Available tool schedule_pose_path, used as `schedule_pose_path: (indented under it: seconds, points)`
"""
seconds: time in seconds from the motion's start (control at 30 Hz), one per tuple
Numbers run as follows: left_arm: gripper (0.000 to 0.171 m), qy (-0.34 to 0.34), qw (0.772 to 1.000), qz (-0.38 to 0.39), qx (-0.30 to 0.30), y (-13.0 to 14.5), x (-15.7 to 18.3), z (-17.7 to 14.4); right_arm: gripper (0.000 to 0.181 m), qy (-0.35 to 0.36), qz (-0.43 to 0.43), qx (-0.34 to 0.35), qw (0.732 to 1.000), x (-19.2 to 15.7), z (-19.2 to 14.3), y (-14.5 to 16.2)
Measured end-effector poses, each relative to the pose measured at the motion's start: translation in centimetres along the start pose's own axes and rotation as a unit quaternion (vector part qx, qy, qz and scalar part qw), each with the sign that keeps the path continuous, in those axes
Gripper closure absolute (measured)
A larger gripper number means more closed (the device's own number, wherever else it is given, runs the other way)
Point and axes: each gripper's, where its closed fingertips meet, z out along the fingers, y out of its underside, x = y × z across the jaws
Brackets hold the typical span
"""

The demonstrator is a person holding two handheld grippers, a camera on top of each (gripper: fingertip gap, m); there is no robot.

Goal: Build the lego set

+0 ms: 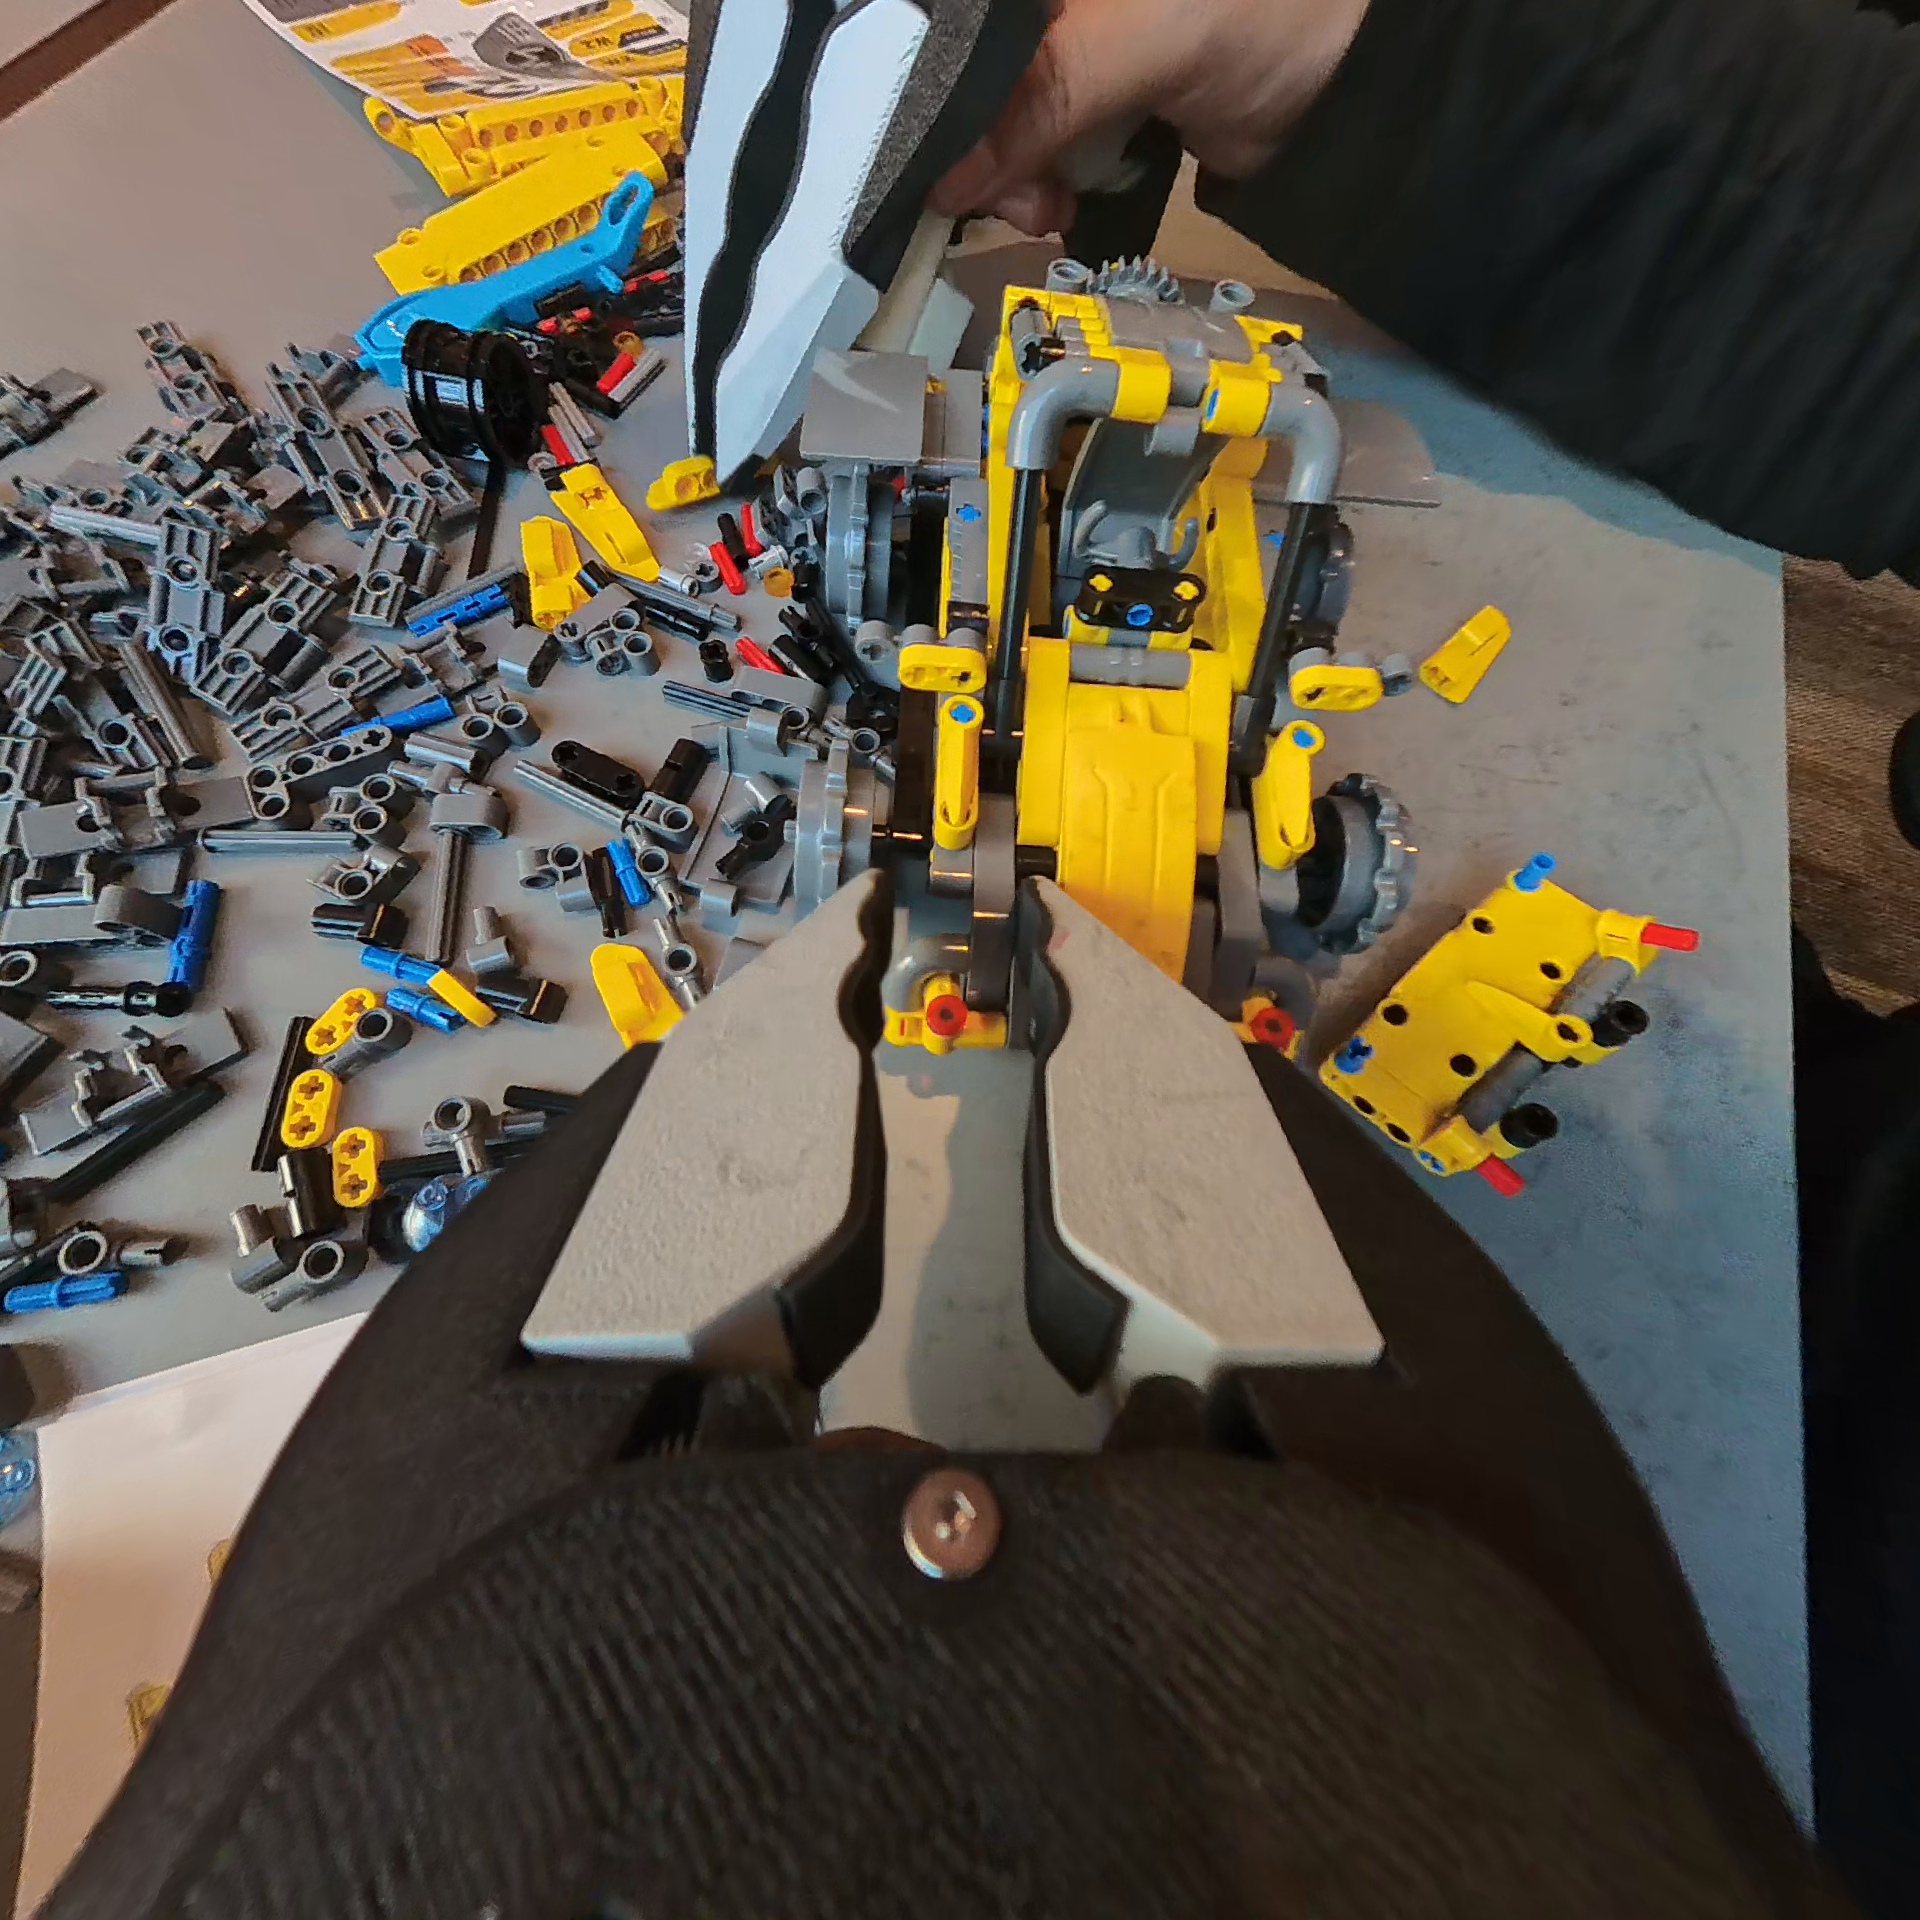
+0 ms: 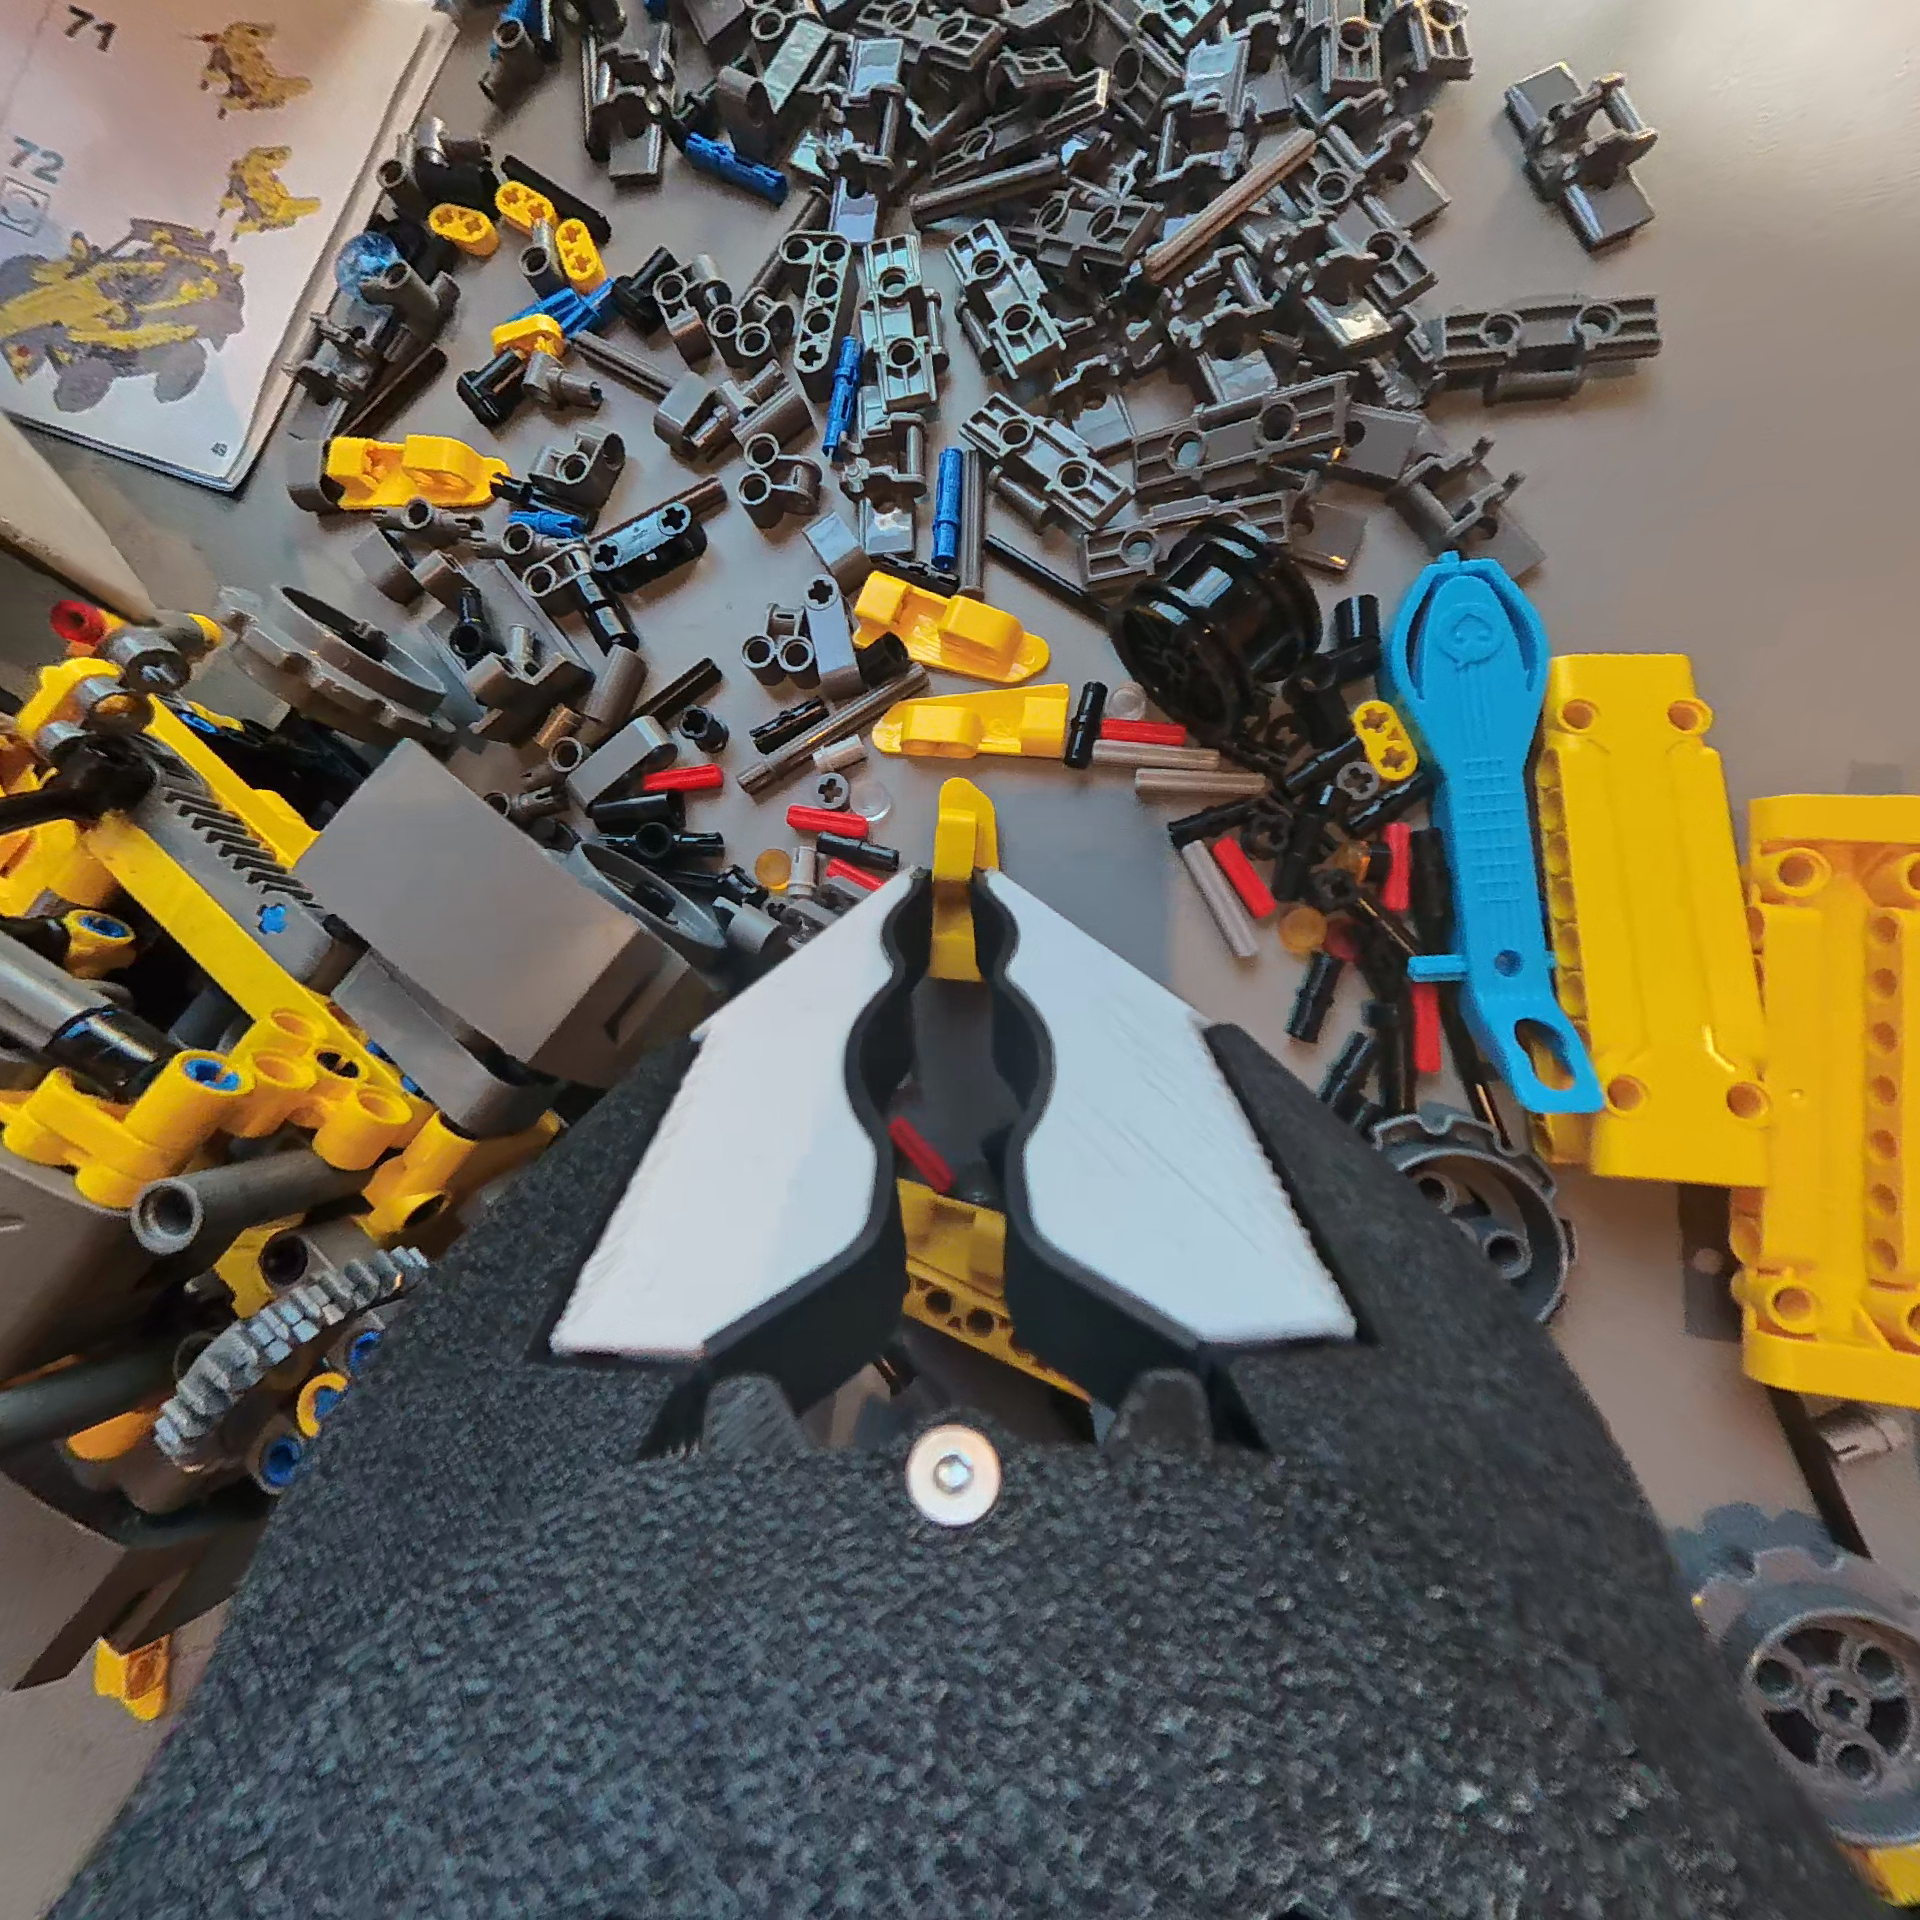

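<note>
Left gripper (image 1: 951,914): jaws clamped on front of yellow model (image 1: 1122,644), upright on grey table (image 1: 1558,1351). Right gripper (image 2: 948,883): jaws pinching small yellow piece (image 2: 961,831) above loose parts (image 2: 1039,312). Blue tool (image 2: 1475,821) beside yellow panels (image 2: 1662,914).

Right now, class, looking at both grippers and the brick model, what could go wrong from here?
1. The right gripper pinches a small yellow piece only at its fingertips; it might slip into the loose parts pile.
2. The left gripper clamps a thin grey part at the yellow model's front; pulling could detach it.
</note>
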Motion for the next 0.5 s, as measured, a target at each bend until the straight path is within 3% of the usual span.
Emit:
schedule_pose_path:
  seconds: [0.23,0.5]
  points:
    - [0.142,0.009,1.0,-0.021,0.001,0.09,-0.43,0.01,0.174,-0.027,0.027,0.039,0.998,-0.2,-0.64,-1.04]
    - [0.141,0.008,1.0,-0.021,0.001,-0.07,-0.43,0.23,0.17,-0.007,0.011,0.02,1.0,-0.1,-0.74,-0.48]
